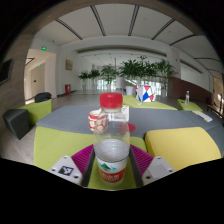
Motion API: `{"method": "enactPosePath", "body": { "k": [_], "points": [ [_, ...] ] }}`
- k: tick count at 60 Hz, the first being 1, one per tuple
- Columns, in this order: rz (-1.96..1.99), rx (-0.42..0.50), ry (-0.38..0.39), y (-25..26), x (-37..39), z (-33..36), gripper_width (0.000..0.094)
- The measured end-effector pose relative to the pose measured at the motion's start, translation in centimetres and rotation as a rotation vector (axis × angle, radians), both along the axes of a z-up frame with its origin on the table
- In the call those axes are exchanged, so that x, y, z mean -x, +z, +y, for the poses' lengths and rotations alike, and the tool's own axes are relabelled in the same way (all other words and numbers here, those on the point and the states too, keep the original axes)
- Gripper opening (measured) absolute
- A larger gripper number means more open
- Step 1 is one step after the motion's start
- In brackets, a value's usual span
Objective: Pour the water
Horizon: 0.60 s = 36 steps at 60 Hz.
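A clear plastic water bottle with a red cap and a white-and-red label stands upright between my two fingers. My gripper is shut on the bottle, with both magenta pads pressed against its lower body. Just beyond the bottle, a small white cup with a red pattern sits on the grey table. I cannot tell whether the bottle rests on the table or is lifted.
Yellow-green chairs stand around the table. A black armchair is off to the left. Potted plants line the far windows of a large hall. More tables lie beyond.
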<state>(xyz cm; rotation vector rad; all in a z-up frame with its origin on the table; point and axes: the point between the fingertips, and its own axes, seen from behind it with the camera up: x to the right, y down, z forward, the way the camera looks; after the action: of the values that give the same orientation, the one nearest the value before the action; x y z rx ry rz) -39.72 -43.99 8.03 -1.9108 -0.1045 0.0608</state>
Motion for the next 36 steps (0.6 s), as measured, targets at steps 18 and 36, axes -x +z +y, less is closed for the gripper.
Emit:
{"method": "enactPosePath", "body": {
  "k": [18,36],
  "points": [
    [0.024,-0.056,0.016,0.2,0.1,1.0,0.0357],
    [-0.047,-0.105,-0.100,5.9,-7.5,3.2,0.0359]
  ]
}}
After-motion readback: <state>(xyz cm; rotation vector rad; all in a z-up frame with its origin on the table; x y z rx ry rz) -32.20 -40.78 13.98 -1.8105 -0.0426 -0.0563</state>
